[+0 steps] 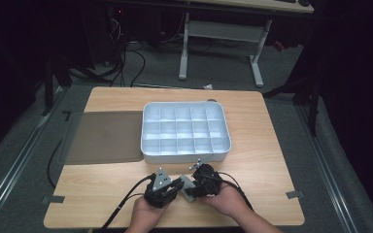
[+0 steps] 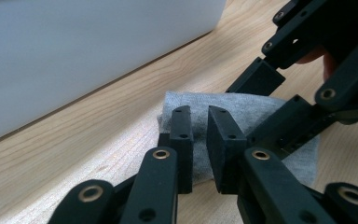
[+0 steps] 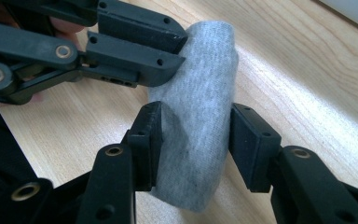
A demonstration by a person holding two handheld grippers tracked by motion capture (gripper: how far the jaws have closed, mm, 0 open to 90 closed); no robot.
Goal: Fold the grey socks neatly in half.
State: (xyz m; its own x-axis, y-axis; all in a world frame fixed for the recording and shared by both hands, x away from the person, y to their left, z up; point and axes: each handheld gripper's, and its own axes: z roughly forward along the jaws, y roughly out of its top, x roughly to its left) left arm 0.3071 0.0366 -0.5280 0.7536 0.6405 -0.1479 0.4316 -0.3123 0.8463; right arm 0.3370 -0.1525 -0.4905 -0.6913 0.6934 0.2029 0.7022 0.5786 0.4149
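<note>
**Ana:** Dark room all round, with a wooden table (image 1: 252, 121) lit in the middle of the high view. What's on it?

**Ben:** A white compartment tray (image 1: 185, 131) at the centre, a dark flat mat (image 1: 104, 137) touching its left side. At the near edge, two hands hold the left gripper (image 1: 175, 187) and the right gripper (image 1: 197, 187) nose to nose, a grey cloth (image 1: 188, 187) between them, just in front of the tray.

**Ana:** And the left gripper view?

**Ben:** The left gripper (image 2: 199, 140) has its jaws narrow, a small gap between the pads, the folded grey cloth (image 2: 242, 109) showing through and past them. I cannot tell whether the pads press on it. The right gripper's jaws come in from the upper right over the same cloth. The white tray wall (image 2: 84, 51) stands behind.

**Ana:** The right gripper view?

**Ben:** The right gripper (image 3: 196, 144) straddles the cloth (image 3: 198, 116), which stands as a rolled bundle between the jaws. The left pad touches it; the right pad stands a sliver clear. The left gripper's jaws, upper left, close together, meet the top of the bundle.
</note>
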